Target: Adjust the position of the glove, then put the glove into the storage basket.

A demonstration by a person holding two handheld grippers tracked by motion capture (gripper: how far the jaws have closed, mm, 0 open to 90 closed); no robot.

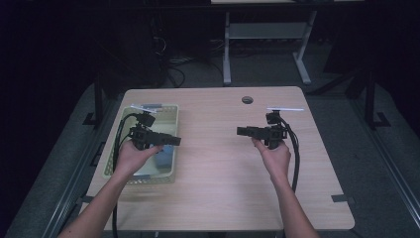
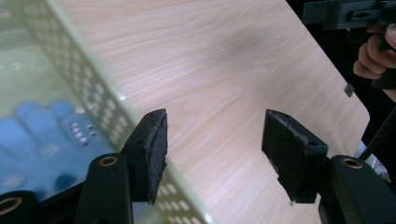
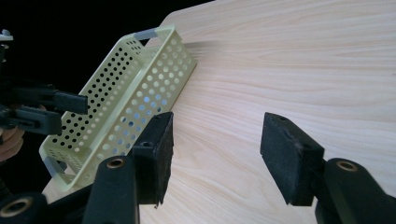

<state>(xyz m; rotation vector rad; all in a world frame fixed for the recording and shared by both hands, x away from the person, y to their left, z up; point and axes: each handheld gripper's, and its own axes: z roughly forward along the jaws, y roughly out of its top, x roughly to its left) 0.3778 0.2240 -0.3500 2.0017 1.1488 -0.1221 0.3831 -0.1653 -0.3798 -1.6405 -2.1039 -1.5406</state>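
A: While both hands hover over the tabletop (image 1: pixel 218 163), what's the left gripper (image 1: pixel 171 141) doing?

B: Held above the pale green basket (image 1: pixel 171 115), jaws pointing toward the right edge. In the left gripper view the jaws stand well apart, nothing between them. One jaw sits over the basket's perforated wall (image 2: pixel 100 100), the other over bare wood.

A: Basket location?

B: Near the tabletop's left edge, long side running front to back. Perforated sides, grey patches on the end rims.

A: Anything in it?

B: A blue glove (image 2: pixel 35 135), fingers visible in the left gripper view, lying on the basket floor. From the high view it shows as a blue patch (image 1: pixel 163 157) in the basket's near half.

A: Right gripper (image 1: pixel 242 131)?

B: Over the right half of the tabletop, jaws pointing toward the left edge, at the basket. Jaws also wide apart, holding nothing. In the right gripper view the basket (image 3: pixel 135 93) lies ahead, with the left gripper (image 3: pixel 70 103) beside it.

A: Grippers touching?

B: No, well apart, facing each other across the middle.

A: Anything else?

B: A round grommet hole (image 1: pixel 247 99) near the far edge. Black cables trail from both grippers.
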